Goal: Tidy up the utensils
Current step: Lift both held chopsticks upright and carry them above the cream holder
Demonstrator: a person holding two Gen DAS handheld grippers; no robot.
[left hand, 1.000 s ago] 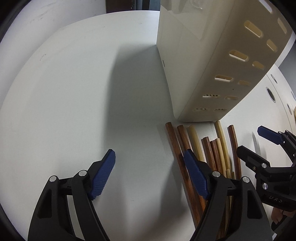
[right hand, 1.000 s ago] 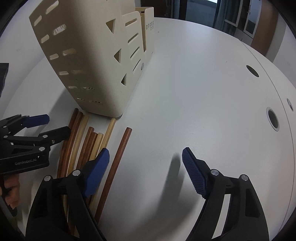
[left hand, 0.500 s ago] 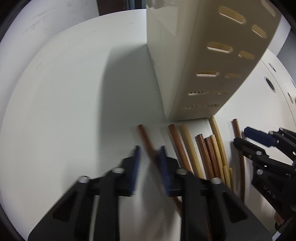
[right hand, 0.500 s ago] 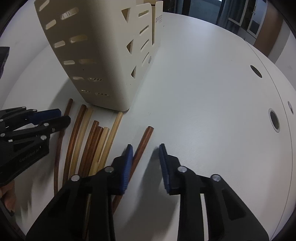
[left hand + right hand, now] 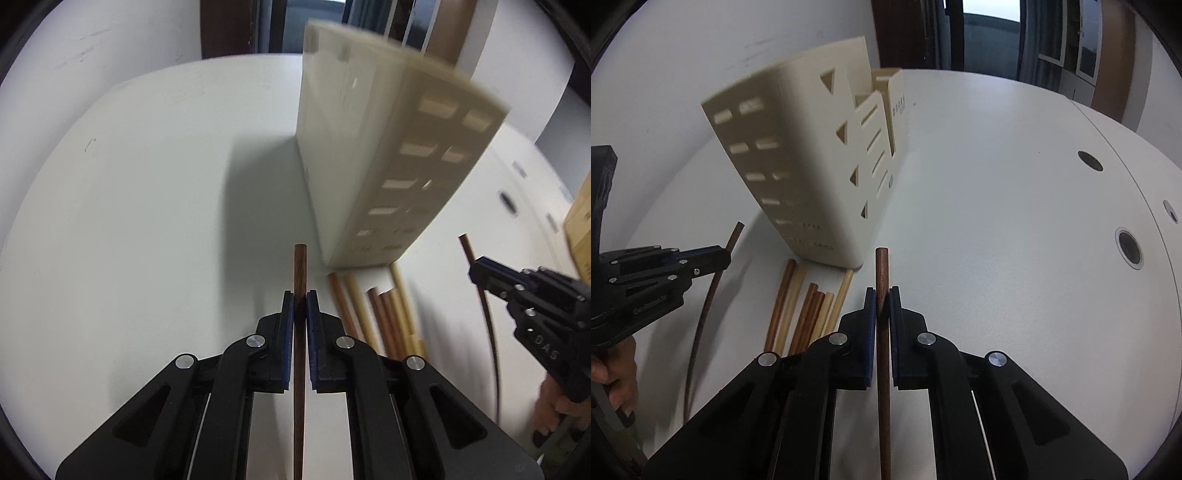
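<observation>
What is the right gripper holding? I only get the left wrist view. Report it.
Observer: The right gripper has just closed its jaws on a reddish-brown chopstick; the tip pokes past the pads.
Operator: Describe the holder's far side.
Observer: The holder has triangular cutouts and slanted slots there, and it steps down into lower compartments.
Operator: Check it for markings.
Observer: There is grey lettering on the farthest compartment, too small to read.

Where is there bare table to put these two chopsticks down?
Bare table lies right of the holder, out to the round holes, and left of the holder. Crowded: the loose chopsticks in front of the holder.
</observation>
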